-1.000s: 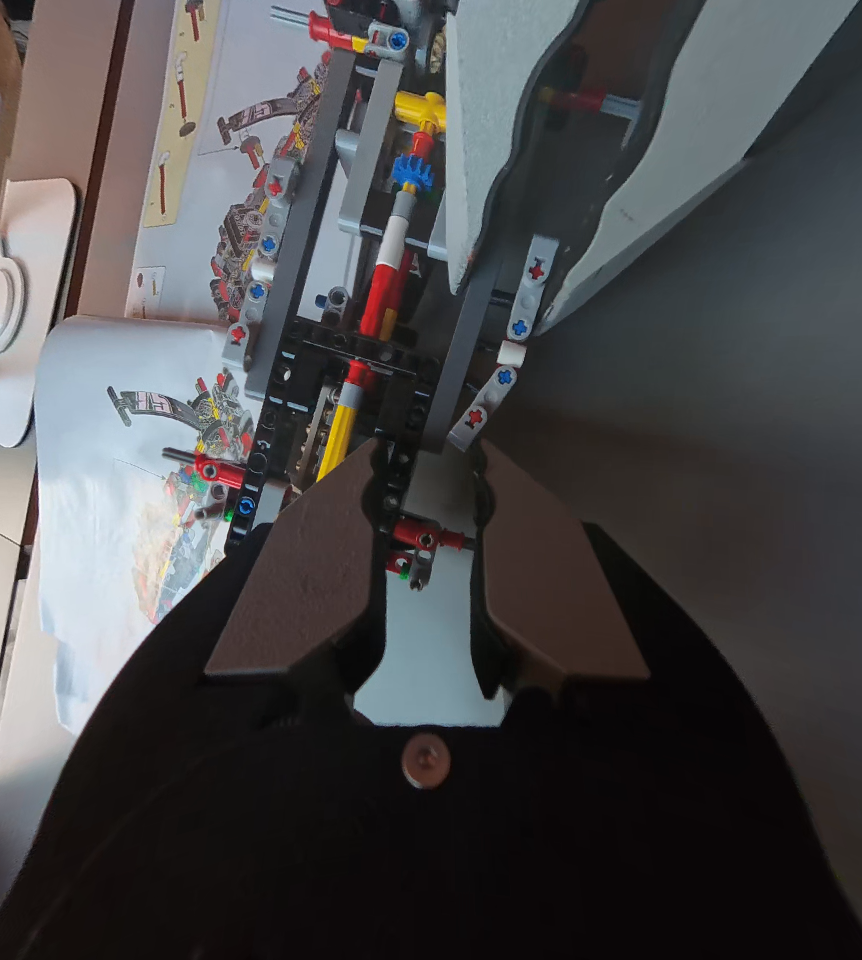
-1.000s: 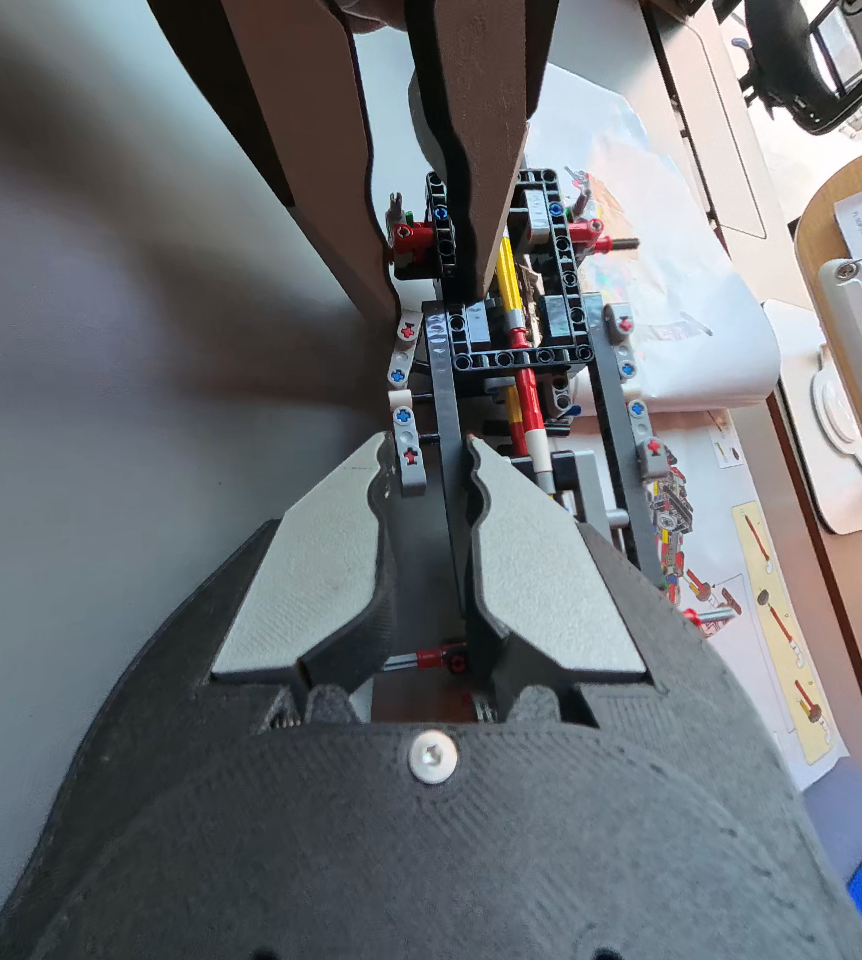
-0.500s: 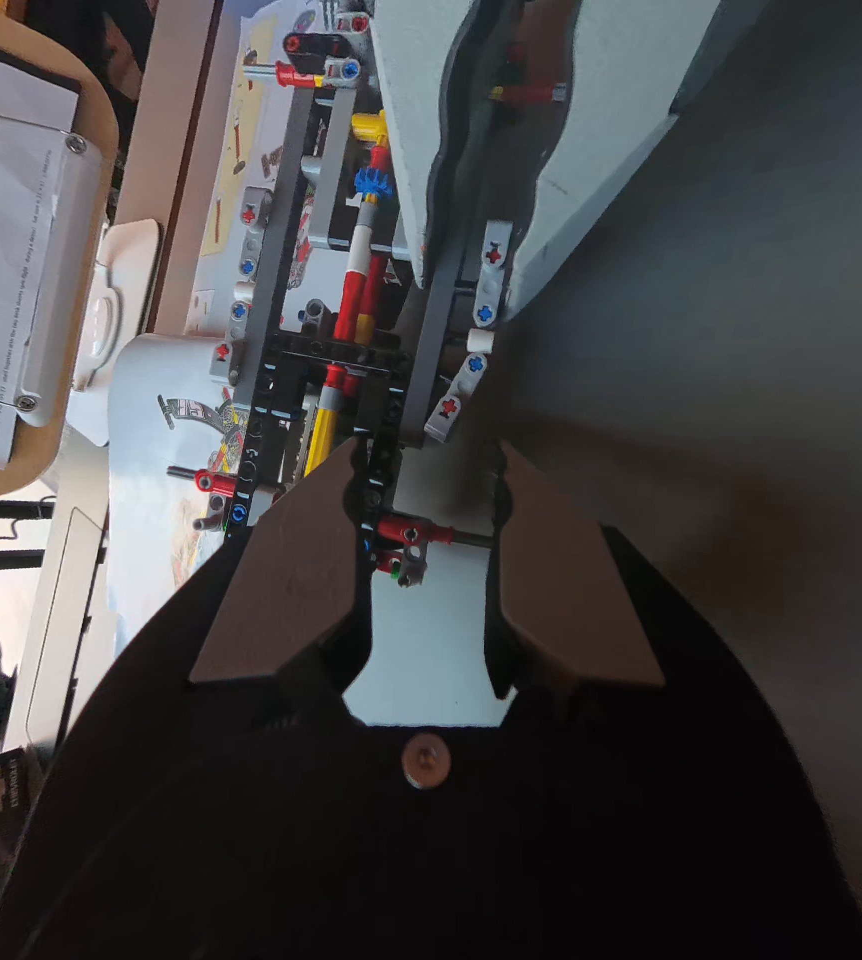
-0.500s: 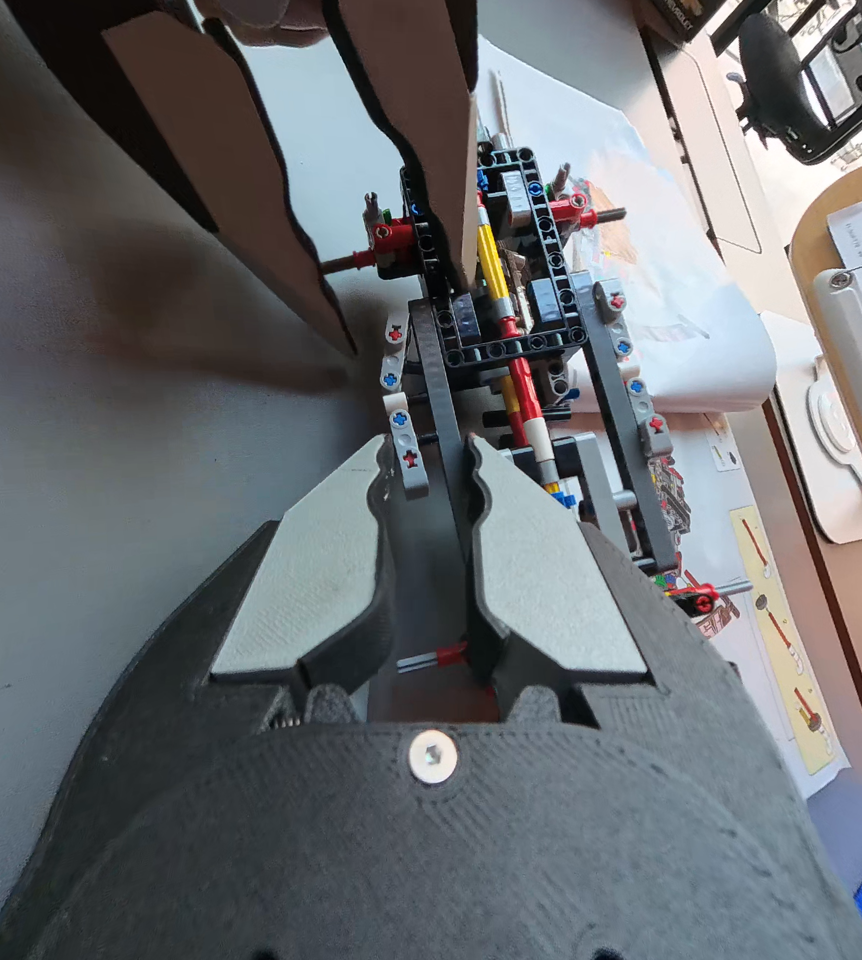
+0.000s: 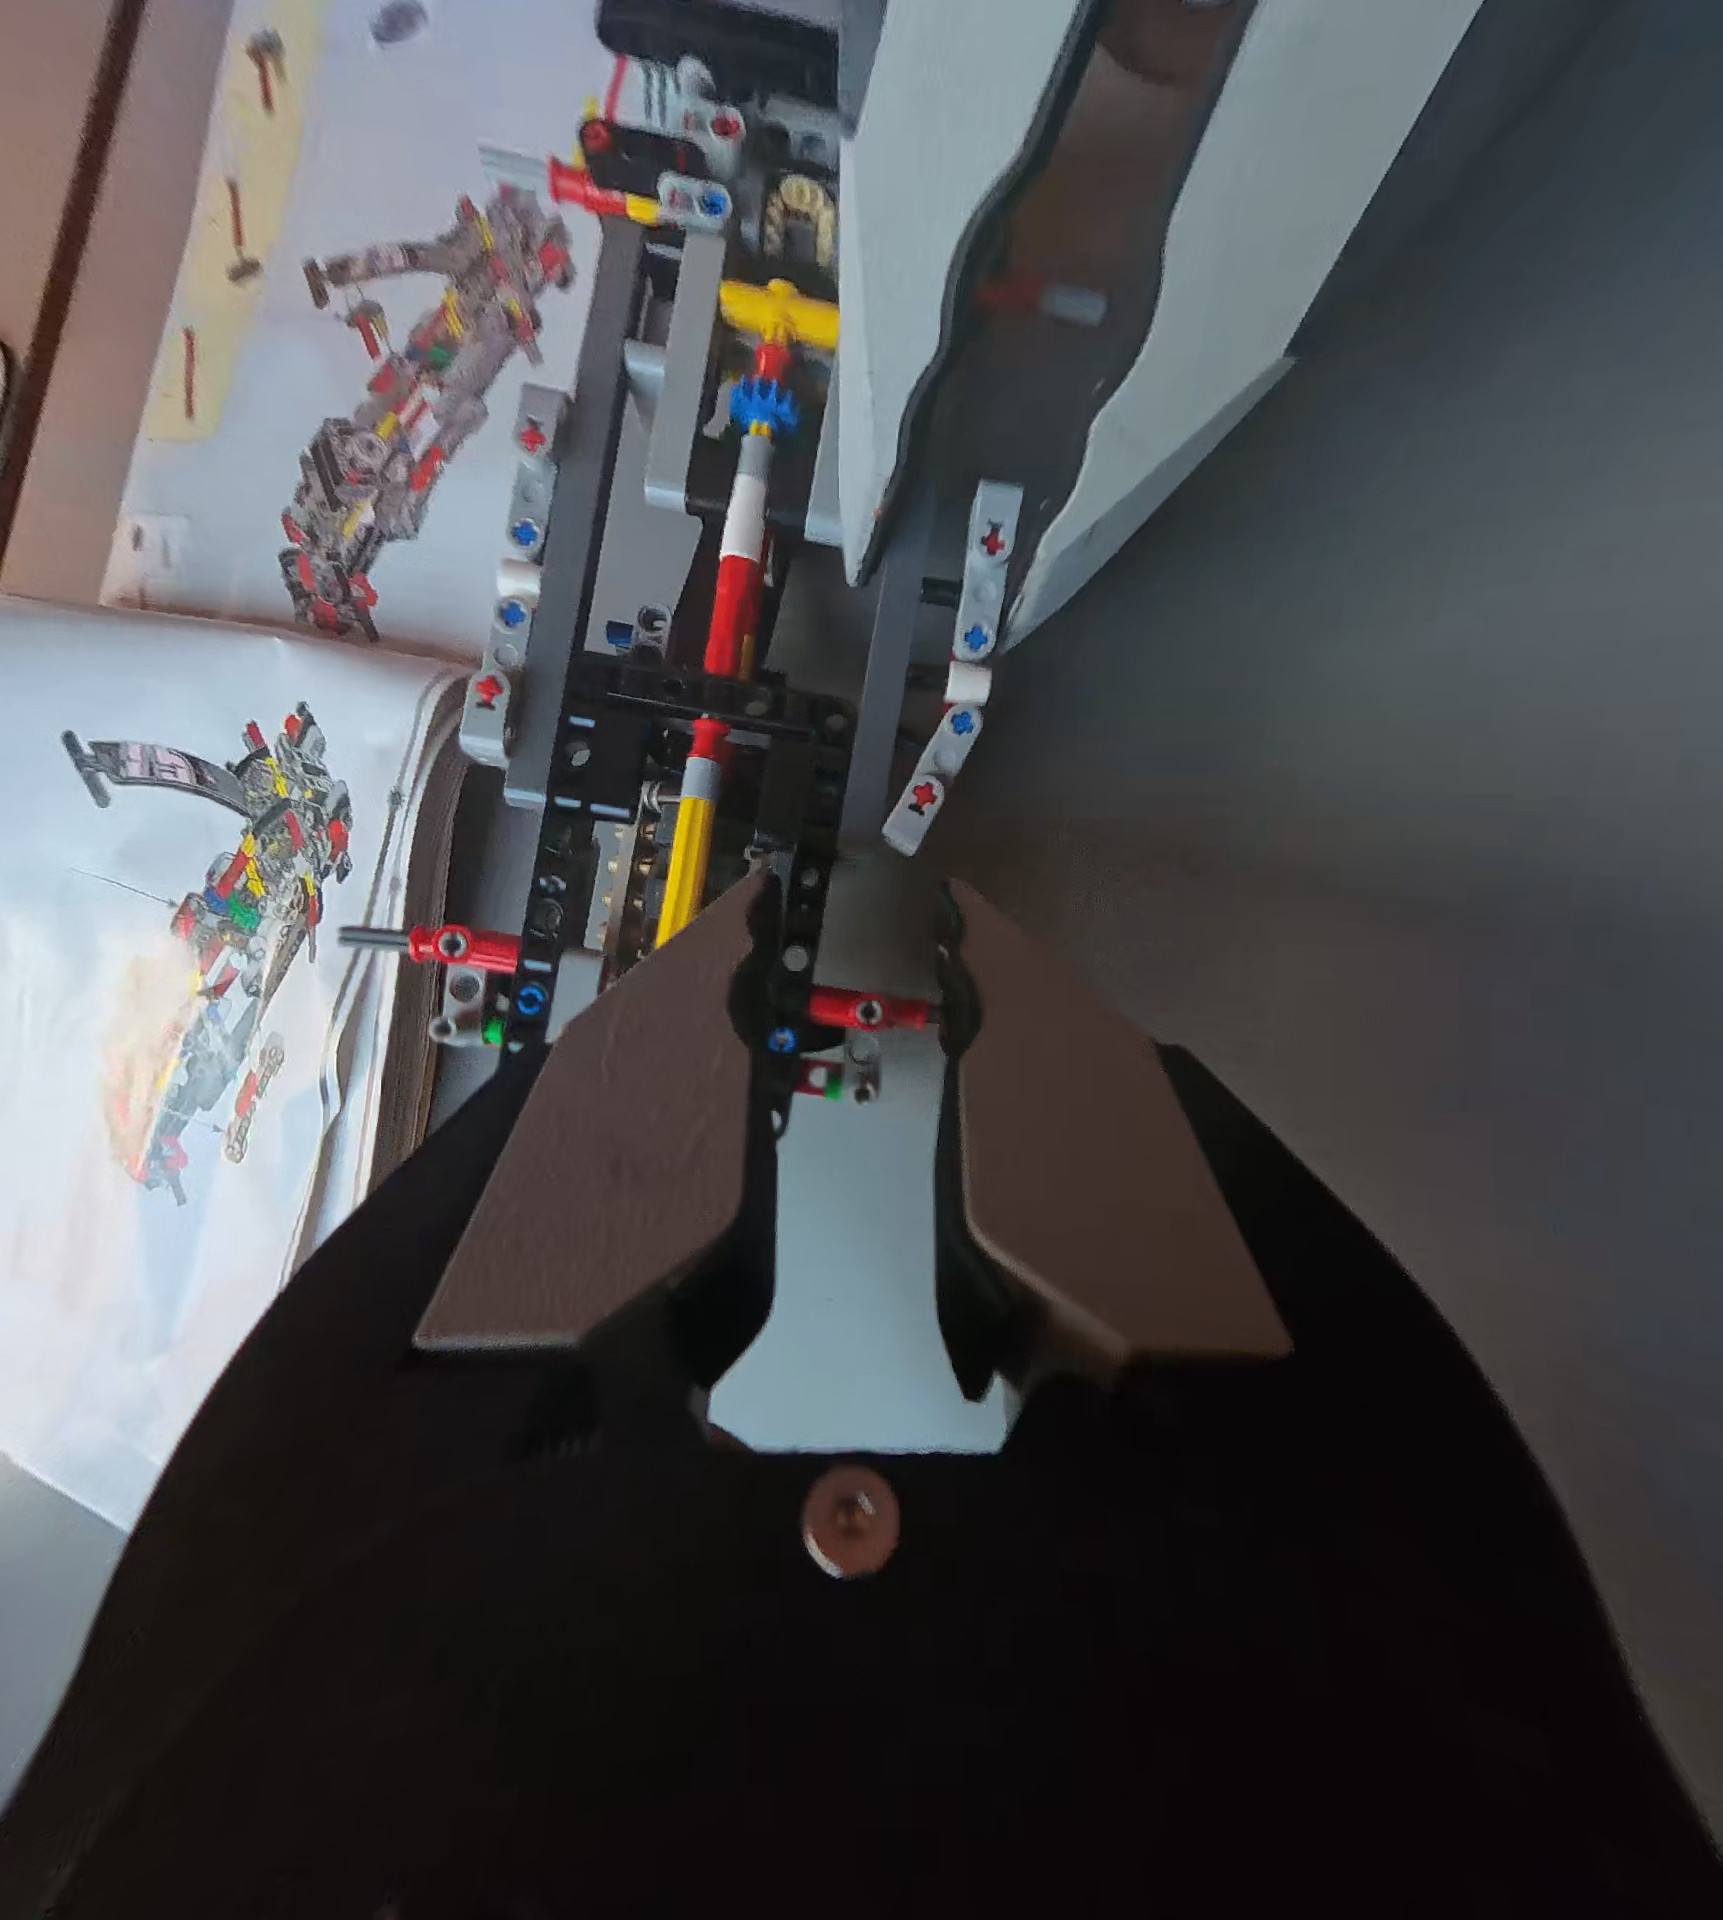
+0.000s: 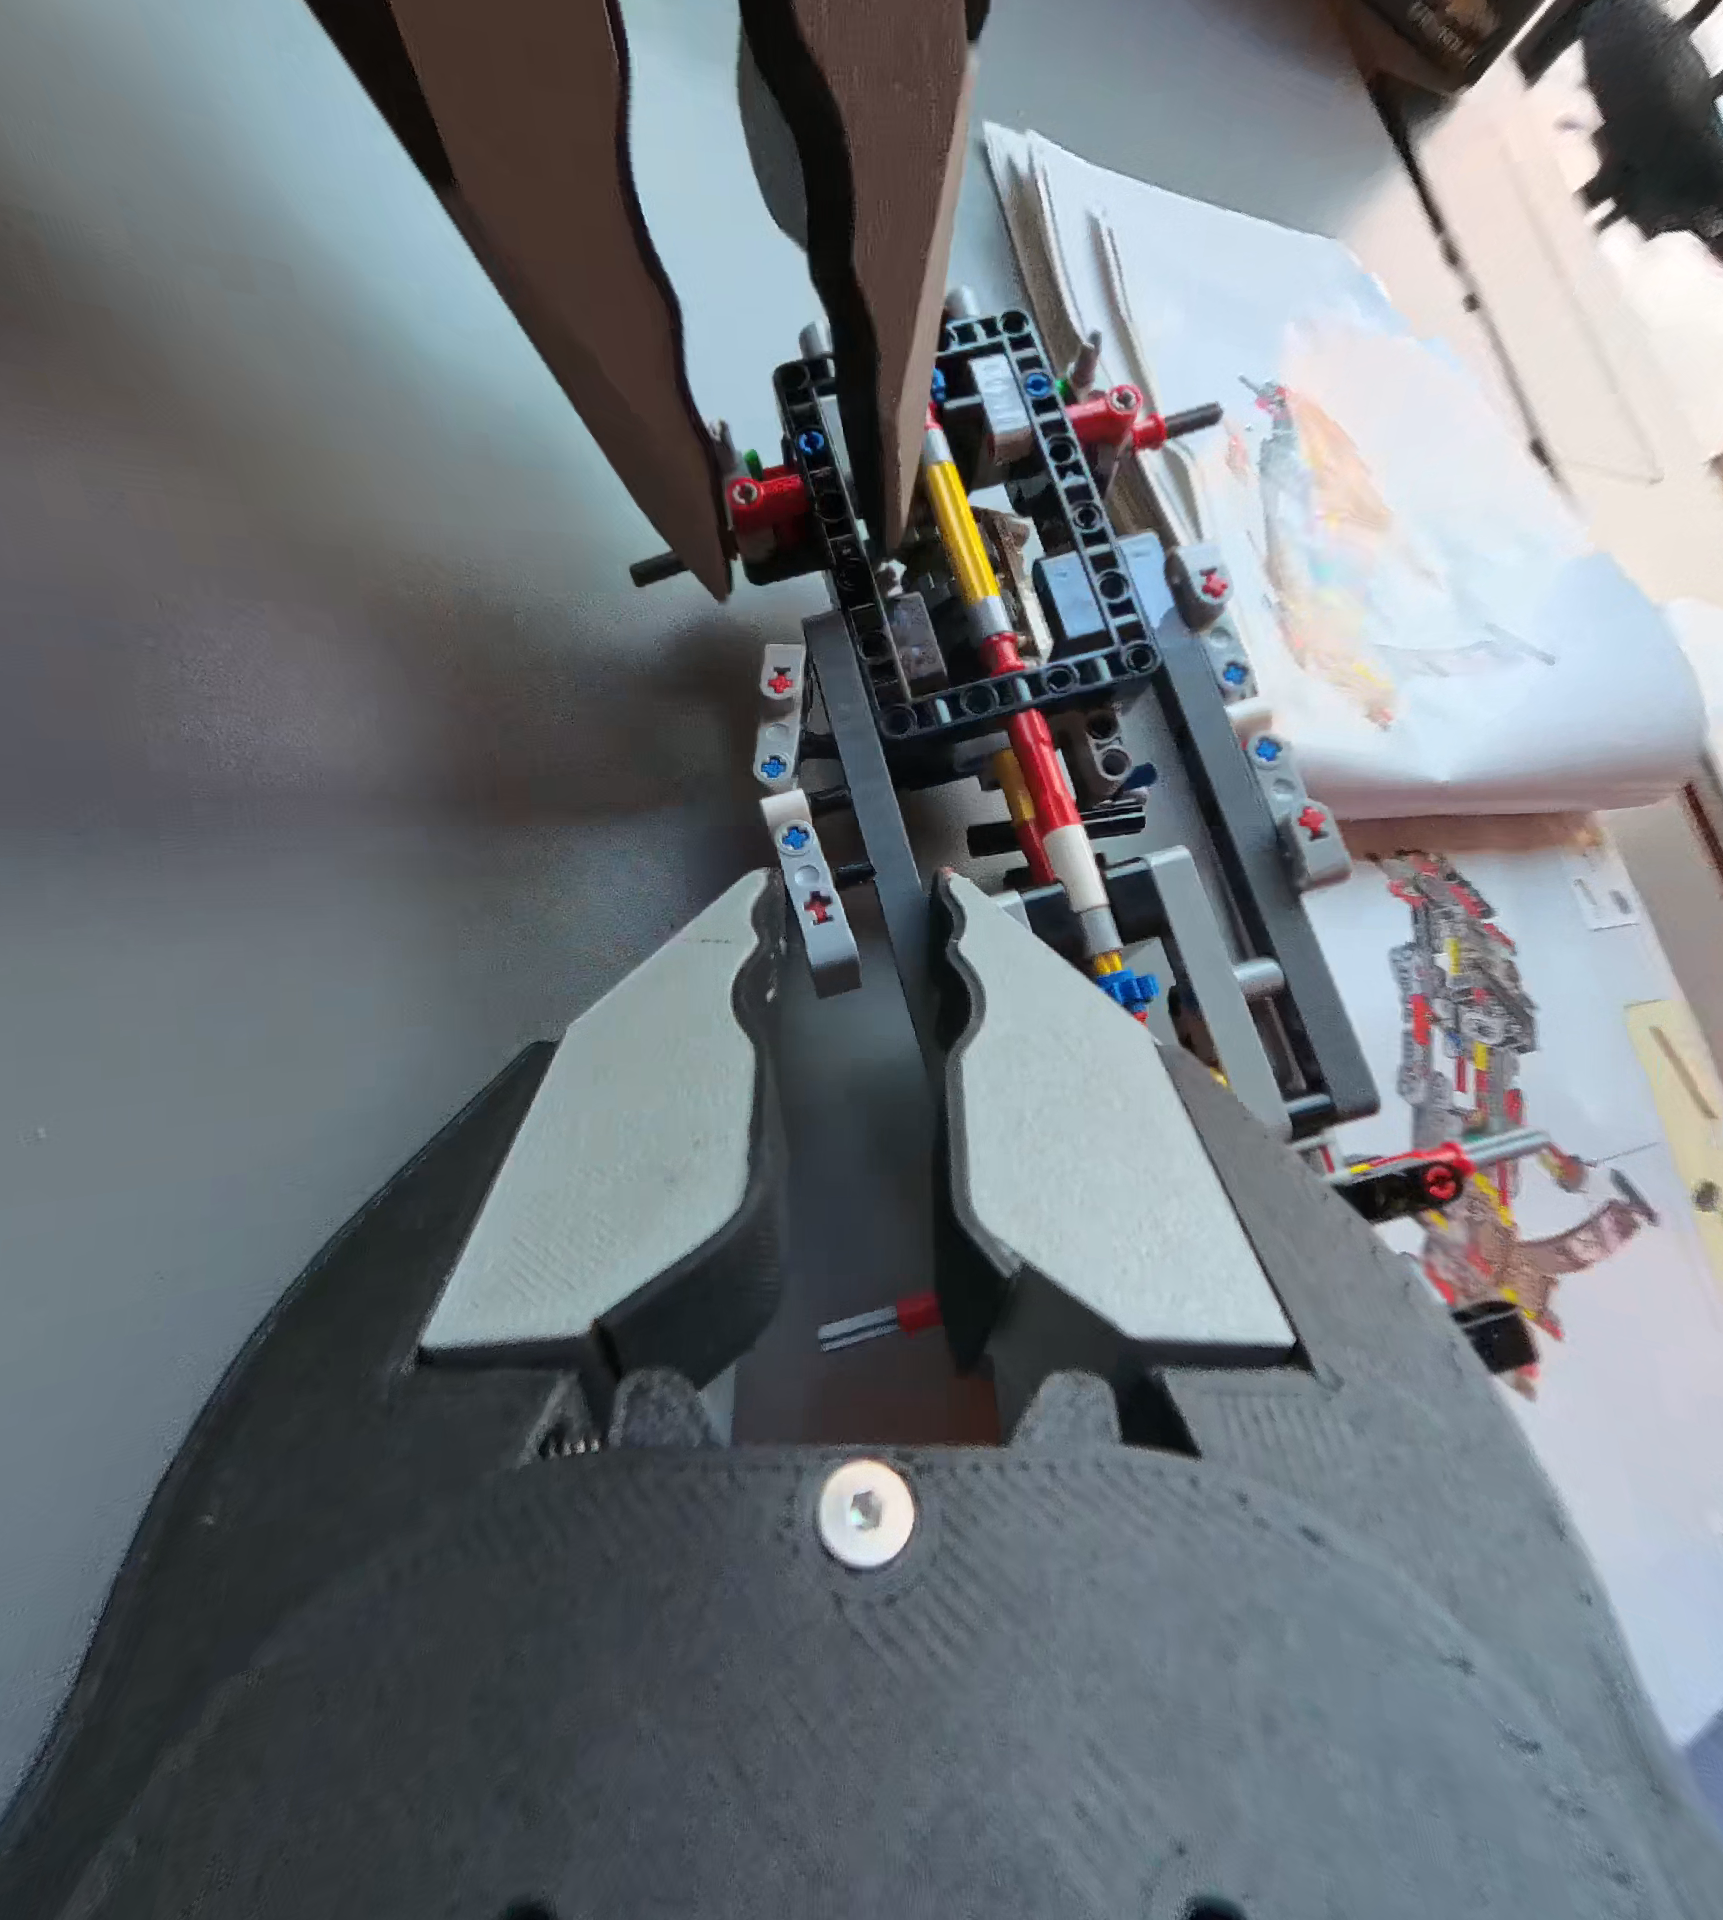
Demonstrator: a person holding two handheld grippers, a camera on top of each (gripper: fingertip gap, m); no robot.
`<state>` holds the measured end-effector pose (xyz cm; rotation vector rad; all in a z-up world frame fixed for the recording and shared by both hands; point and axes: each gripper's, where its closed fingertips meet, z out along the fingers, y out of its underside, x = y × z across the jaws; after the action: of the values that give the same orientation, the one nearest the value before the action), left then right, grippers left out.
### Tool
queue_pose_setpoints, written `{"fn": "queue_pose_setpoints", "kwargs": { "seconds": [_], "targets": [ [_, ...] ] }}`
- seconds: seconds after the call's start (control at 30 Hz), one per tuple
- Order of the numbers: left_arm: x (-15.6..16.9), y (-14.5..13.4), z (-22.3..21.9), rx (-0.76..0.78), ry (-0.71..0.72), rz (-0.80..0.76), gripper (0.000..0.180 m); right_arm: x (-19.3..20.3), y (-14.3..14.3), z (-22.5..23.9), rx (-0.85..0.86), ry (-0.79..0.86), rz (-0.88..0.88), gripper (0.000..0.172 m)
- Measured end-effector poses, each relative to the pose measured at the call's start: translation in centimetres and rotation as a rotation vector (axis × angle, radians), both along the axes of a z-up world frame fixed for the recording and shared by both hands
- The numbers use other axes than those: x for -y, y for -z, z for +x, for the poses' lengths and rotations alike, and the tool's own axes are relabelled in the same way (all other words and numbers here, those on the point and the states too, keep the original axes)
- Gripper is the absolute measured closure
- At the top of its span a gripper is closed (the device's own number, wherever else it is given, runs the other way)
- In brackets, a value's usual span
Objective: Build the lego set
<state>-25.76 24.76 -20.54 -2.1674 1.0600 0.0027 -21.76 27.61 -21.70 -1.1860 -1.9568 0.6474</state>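
A brick-built chassis model point(image 5: 691, 727) of dark grey beams, a black frame and a red-yellow axle lies on the grey table point(image 5: 1408, 935). My left gripper point(image 5: 857, 888) with brown pads is shut across the black frame's side beam point(image 5: 795, 935) and the red connector point(image 5: 867, 1010) sticking out of it. The right wrist view shows the same: one brown finger point(image 6: 670, 436) presses the red connector point(image 6: 769, 499), the other stands inside the frame. My right gripper point(image 6: 852, 878) with grey pads is shut on the dark grey side beam point(image 6: 867, 748) and a light grey link point(image 6: 821, 925) beside it.
An open instruction booklet point(image 5: 161, 883) lies next to the model, also in the right wrist view point(image 6: 1408, 623). A printed sheet point(image 6: 1563, 1143) lies beyond it by the table's brown edge. A dark chair point(image 6: 1719, 125) stands off the table. Some 6 centimeters of space lies between my two pairs of fingers.
My left gripper opened wide half a second ago and has closed again on the black frame beam and red connector. My right gripper has kept its hold on the side beam.
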Motion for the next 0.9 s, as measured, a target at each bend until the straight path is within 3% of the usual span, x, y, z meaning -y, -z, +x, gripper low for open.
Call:
{"fn": "queue_pose_setpoints", "kwargs": {
  "seconds": [0.07,0.17,0.23,0.3,0.53,0.7,0.9],
  "targets": [
    [0.6,-1.0,0.8,0.019,0.017,0.09,0.154,0.1,0.1,0.2,-0.034,0.024,0.08,0.147],
    [0.0,-1.2,2.4,-0.099,0.111,0.197,0.154,0.1,0.0,0.4,-0.053,0.05,0.145,0.147],
    [-0.7,0.1,3.2,-0.162,0.173,0.145,0.157,-0.1,-0.2,0.3,-0.073,0.066,0.172,0.147],
    [-1.6,0.7,3.9,-0.13,0.189,0.102,0.154,-0.5,-0.7,0.4,-0.103,0.091,0.206,0.154],
    [-2.8,1.1,3.8,-0.09,0.162,0.083,0.154,-0.9,-0.8,0.5,-0.122,0.107,0.226,0.156],
    [-0.3,-0.9,4.1,-0.069,0.122,0.161,0.152,-0.4,-1.4,1.1,-0.142,0.107,0.269,0.158],
    [0.2,-0.2,2.6,-0.09,0.079,0.219,0.156,0.9,-2.8,1.5,-0.222,0.082,0.11,0.166]
  ]
}}
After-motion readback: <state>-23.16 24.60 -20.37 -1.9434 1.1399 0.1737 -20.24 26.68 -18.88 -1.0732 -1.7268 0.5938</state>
